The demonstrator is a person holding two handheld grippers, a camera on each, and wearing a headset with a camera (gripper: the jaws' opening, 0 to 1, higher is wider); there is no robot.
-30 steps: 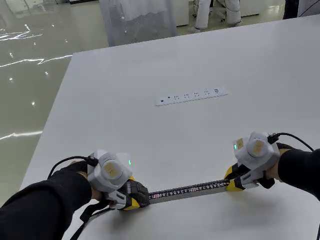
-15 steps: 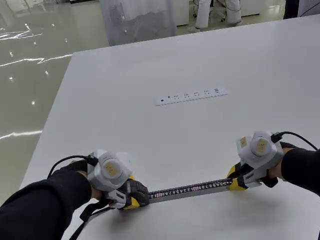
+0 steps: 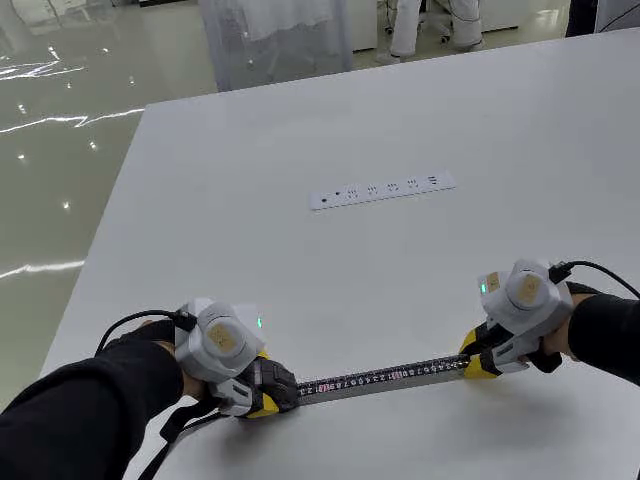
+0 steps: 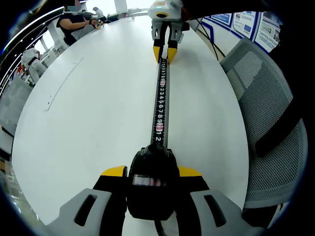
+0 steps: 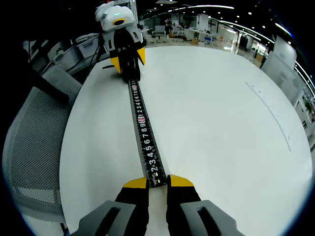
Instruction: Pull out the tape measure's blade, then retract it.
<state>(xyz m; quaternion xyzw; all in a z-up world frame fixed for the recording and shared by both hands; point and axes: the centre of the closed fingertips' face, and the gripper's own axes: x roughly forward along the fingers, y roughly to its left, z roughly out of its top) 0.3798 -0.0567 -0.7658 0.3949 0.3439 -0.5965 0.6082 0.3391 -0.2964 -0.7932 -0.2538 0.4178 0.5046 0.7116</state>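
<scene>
The black tape measure case (image 3: pixel 272 386) sits near the table's front edge, clamped between the yellow-tipped jaws of my left gripper (image 3: pixel 262 396); the left gripper view shows the case (image 4: pixel 151 182) filling the gap. The numbered blade (image 3: pixel 385 377) runs flat along the table to my right gripper (image 3: pixel 478 364), whose jaws pinch the blade's end hook. In the right gripper view the blade (image 5: pixel 143 137) stretches away from my right gripper (image 5: pixel 157 184) to the left gripper (image 5: pixel 127 63). The right gripper (image 4: pixel 164 53) shows at the blade's (image 4: pixel 161 101) far end in the left gripper view.
A white power strip (image 3: pixel 382 191) lies flat at mid-table, well beyond the blade. The white table (image 3: pixel 450 120) extends far back and right. A grey mesh chair (image 4: pixel 268 113) stands close by the table's near edge. People stand beyond the far edge.
My right gripper has drawn further right with the blade's end, so more blade is out. The left gripper and case have stayed put.
</scene>
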